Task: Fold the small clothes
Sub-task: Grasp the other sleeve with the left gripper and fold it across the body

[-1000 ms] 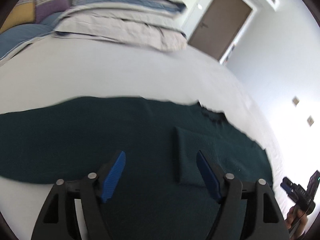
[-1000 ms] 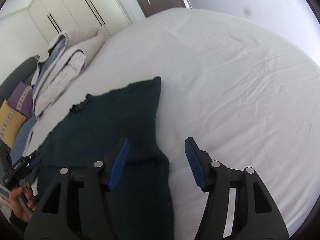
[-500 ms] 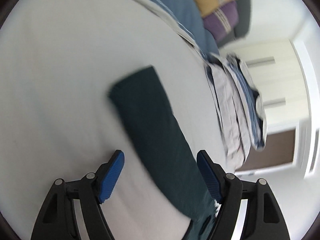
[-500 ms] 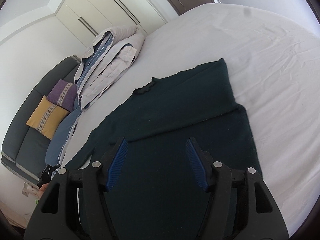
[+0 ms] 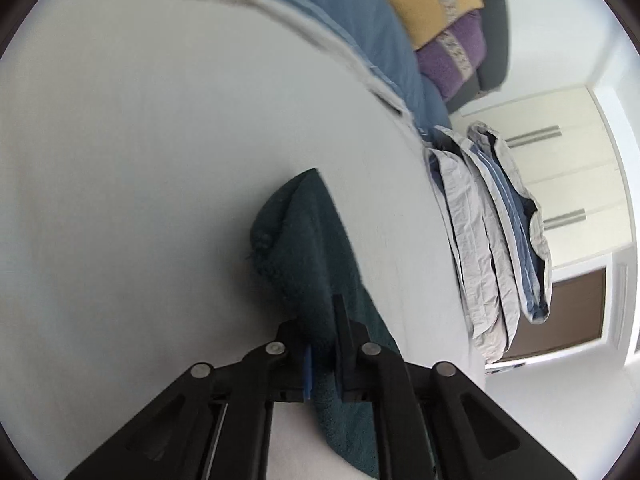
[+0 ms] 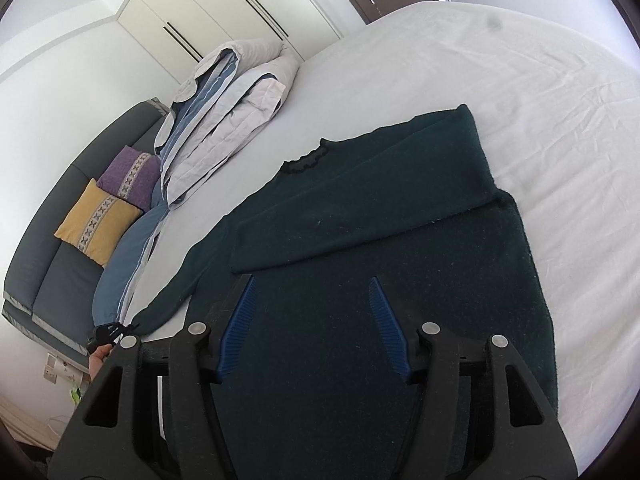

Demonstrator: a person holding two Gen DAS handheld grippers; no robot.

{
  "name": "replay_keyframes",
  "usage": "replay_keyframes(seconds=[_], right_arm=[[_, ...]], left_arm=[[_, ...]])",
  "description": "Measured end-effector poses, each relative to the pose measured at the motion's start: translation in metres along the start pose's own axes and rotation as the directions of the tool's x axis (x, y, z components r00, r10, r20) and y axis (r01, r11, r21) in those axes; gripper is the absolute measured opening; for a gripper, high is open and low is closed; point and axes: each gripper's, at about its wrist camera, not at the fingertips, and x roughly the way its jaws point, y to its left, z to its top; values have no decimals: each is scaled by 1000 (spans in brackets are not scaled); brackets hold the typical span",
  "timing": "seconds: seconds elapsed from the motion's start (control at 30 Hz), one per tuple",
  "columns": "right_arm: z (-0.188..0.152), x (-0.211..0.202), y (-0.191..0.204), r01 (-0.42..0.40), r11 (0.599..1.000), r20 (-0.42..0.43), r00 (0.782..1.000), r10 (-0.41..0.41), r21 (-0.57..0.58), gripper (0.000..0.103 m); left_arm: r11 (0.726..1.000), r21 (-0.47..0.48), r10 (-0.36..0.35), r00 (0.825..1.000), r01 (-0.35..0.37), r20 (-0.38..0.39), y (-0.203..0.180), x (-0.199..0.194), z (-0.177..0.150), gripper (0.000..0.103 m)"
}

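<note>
We count one dark green sweater [image 6: 360, 280] on the bed [image 6: 540, 80], two cushions [image 6: 100, 216] beside it, one folded duvet [image 6: 224, 120], two grippers [image 6: 312, 320].

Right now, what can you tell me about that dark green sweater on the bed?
The dark green sweater looks like fuzzy knit with a ruffled collar. It lies flat on the white bed sheet, one sleeve folded across its chest, the other stretched sideways. The left gripper pinches that sleeve's end; the right gripper hovers open above the body.
</note>
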Motion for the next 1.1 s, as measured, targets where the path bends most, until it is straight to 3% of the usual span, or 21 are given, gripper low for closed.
replay_keyframes(seconds=[0.13, 0.27, 0.33, 0.43, 0.47, 0.5, 0.53, 0.57, 0.6, 0.7, 0.73, 0.8, 0.87, 0.93, 1.0, 1.03, 1.1], right_arm=[[-2, -3, -15, 4, 1000, 3, 1000, -4, 26, 54], [-3, -8, -31, 7, 999, 15, 1000, -8, 42, 54], [-5, -15, -38, 14, 999, 26, 1000, -16, 46, 54], [-5, -23, -51, 21, 998, 40, 999, -23, 58, 54], [-6, -27, -56, 24, 997, 45, 999, -27, 67, 54], [-6, -31, -62, 27, 997, 53, 998, -31, 77, 54], [-6, -33, -66, 28, 996, 57, 998, -33, 85, 54], [-6, -37, -71, 31, 995, 62, 997, -37, 95, 54], [-7, -40, -77, 36, 994, 65, 997, -42, 104, 54], [-9, -43, -87, 53, 991, 58, 997, -60, 122, 54], [-9, -45, -90, 61, 990, 57, 996, -69, 128, 54], [-10, -47, -94, 63, 990, 59, 996, -71, 124, 55], [-8, -45, -93, 59, 992, 56, 996, -66, 115, 56], [-3, -36, -91, 51, 992, 43, 998, -56, 112, 56], [2, -24, -81, 43, 994, 31, 998, -47, 103, 56], [5, -16, -73, 37, 995, 22, 999, -39, 88, 56], [16, 4, -51, 19, 999, -3, 1000, -19, 39, 56]], left_arm=[[977, 214, -6, 999, -2, 37, -54, -18, -18, 8], [887, 460, -60, 998, 40, 31, -140, -28, -61, 8], [803, 591, -91, 996, 69, 7, -187, -32, -100, 8], [632, 766, -107, 992, 118, -65, -245, -29, -182, 8], [550, 824, -105, 990, 136, -93, -261, -26, -219, 8], [489, 859, -100, 988, 150, -116, -271, -23, -250, 8], [445, 880, -94, 985, 169, -142, -278, -19, -277, 8], [401, 896, -81, 982, 191, -173, -281, -15, -305, 9], [341, 916, -45, 977, 210, -207, -281, -7, -341, 10], [207, 948, 69, 963, 243, -262, -272, 17, -415, 29], [190, 951, 88, 961, 243, -263, -268, 19, -427, 39], [190, 949, 87, 959, 251, -271, -259, 13, -436, 56], [178, 951, 66, 961, 253, -268, -255, 1, -434, 85], [153, 958, 35, 967, 243, -251, -253, -13, -423, 90], [147, 953, 18, 962, 266, -271, -247, -29, -408, 90], [156, 949, 8, 960, 275, -279, -244, -36, -401, 90], [203, 936, 0, 956, 286, -292, -233, -44, -377, 90]])
